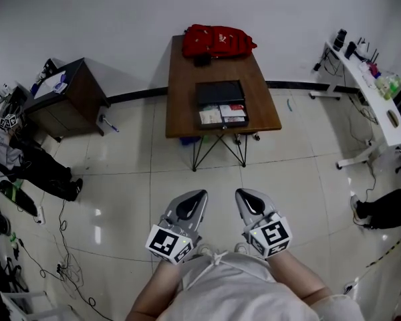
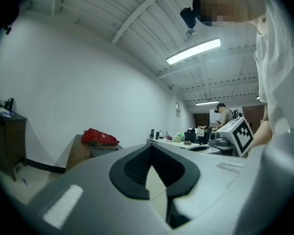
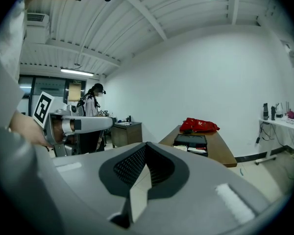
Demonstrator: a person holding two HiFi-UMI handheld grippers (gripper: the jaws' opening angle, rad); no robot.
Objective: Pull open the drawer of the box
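A black box (image 1: 219, 93) sits on a brown table (image 1: 180, 99) across the tiled floor. Its drawer (image 1: 222, 116) juts toward me and shows white and red contents. The right gripper view shows the box (image 3: 191, 142) far off, past the jaws. A red bag (image 1: 217, 41) lies behind it at the table's far end. My left gripper (image 1: 199, 194) and right gripper (image 1: 241, 192) hang side by side close to my body, well short of the table. Both are shut with nothing held, their dark pads meeting at the tips (image 2: 151, 146) (image 3: 146, 145).
A dark wooden cabinet (image 1: 67, 99) stands at the left wall, with bags and cables (image 1: 60, 259) on the floor nearby. A white desk (image 1: 371, 95) with small items runs along the right. Another person (image 2: 224, 114) stands in the background.
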